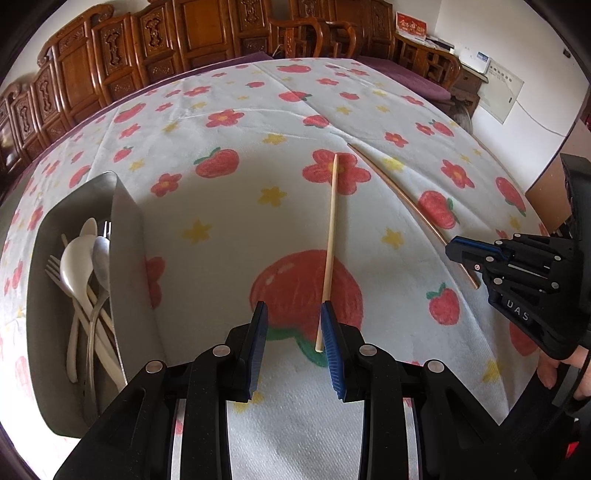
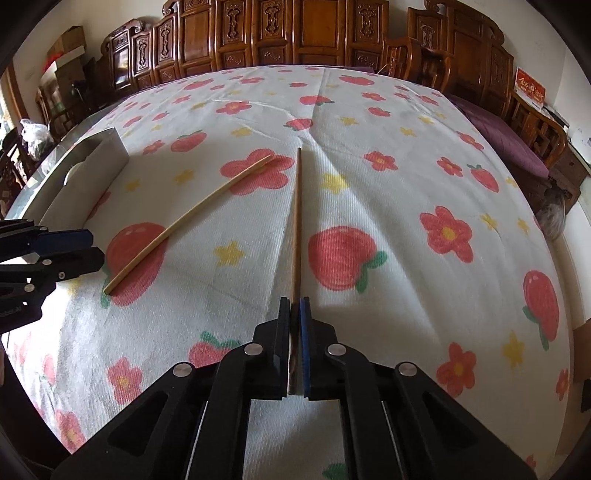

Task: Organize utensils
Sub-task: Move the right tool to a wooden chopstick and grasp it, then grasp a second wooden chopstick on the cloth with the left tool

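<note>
A pale chopstick (image 1: 330, 240) lies on the flowered cloth; its near end sits between the fingers of my open left gripper (image 1: 293, 314), close to the right pad. It also shows in the right wrist view (image 2: 184, 221). My right gripper (image 2: 294, 306) is shut on the near end of a dark brown chopstick (image 2: 296, 221), which points away along the cloth. That gripper (image 1: 461, 254) and the brown chopstick (image 1: 399, 192) show at the right of the left wrist view. A metal tray (image 1: 125, 229) at the left holds spoons (image 1: 77, 269) and a fork (image 1: 55, 267).
The flowered cloth (image 2: 369, 184) covers a large table. Carved wooden furniture (image 2: 295, 33) lines the far side. A purple cushion (image 2: 498, 133) lies at the far right. The tray (image 2: 92, 155) stands at the table's left edge.
</note>
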A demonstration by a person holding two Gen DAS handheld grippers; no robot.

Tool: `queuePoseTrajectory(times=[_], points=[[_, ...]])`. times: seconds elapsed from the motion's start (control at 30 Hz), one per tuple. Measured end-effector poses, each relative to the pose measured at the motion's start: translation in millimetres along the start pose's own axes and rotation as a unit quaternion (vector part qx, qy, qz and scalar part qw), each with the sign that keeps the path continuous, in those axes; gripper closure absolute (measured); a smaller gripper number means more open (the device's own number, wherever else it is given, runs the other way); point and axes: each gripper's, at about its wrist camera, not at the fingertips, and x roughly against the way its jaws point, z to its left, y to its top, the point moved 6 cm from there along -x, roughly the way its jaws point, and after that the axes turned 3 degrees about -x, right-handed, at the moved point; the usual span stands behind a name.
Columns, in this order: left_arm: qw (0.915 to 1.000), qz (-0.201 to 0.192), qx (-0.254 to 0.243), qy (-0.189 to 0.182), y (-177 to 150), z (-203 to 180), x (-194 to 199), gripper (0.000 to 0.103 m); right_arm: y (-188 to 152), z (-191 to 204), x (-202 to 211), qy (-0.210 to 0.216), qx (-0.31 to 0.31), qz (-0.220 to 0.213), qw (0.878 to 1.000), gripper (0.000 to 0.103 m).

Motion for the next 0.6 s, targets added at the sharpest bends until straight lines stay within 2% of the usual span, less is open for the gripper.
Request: queuePoseTrajectory(times=[0.3,0.53,0.6], points=[[0.9998,0.017,-0.006,-0.001,2,-8,-22,0.075,-8,-9,18,0.007,-0.005,-0.012,1.0,0.097],[0.9999,0.012,-0.006,0.001,8,-9,-25,0.076,-5,-7,29,0.015,-0.004,-0.022,1.0,0.097],[0.9999,0.011,-0.008,0.003,8,-10,-25,0.078,-4,-6,29,0.017,-0.003,-0.022,1.0,0.097]])
